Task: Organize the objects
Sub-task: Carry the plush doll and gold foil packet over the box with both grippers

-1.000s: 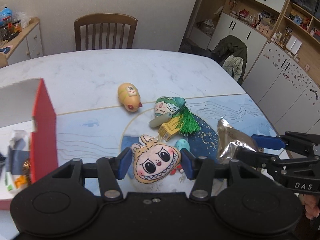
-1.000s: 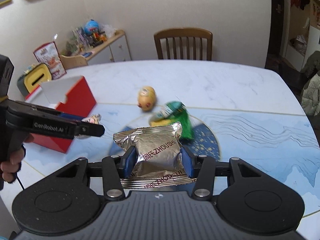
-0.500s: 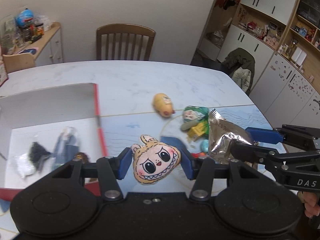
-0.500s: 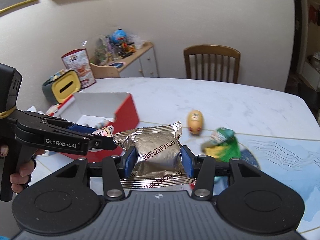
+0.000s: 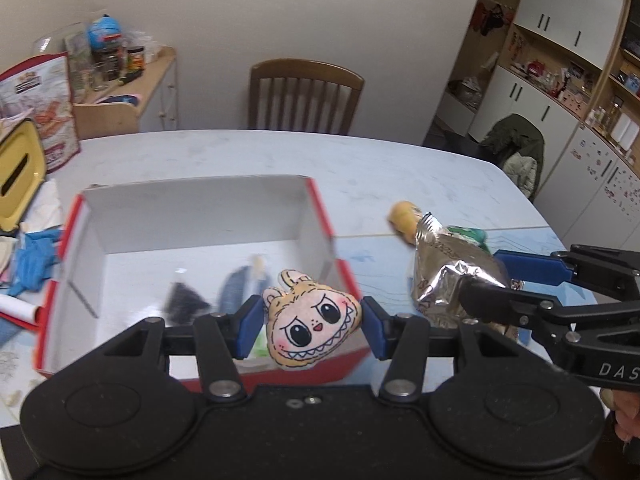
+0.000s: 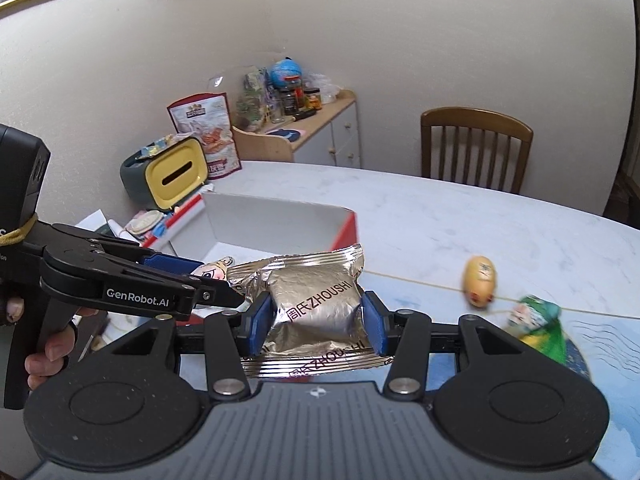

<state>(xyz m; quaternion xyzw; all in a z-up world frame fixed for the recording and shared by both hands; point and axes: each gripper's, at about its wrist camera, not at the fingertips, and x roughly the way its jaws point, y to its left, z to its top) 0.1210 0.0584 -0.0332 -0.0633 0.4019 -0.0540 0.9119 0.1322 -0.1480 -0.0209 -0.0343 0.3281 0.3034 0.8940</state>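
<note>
My left gripper is shut on a flat plush monster face and holds it above the near wall of the red box, which is open and white inside with a few small items. My right gripper is shut on a silver foil snack packet and hangs in the air just right of the box; the packet also shows in the left wrist view. The left gripper shows in the right wrist view beside the packet.
A yellow egg-shaped toy and a green tasselled doll lie on the table to the right. A yellow and grey container, papers and blue gloves sit left of the box. A wooden chair stands at the far edge.
Both grippers have moved left with their objects, from over the toys on the blue mat to the red box. The left gripper now hangs over the box's near wall.
</note>
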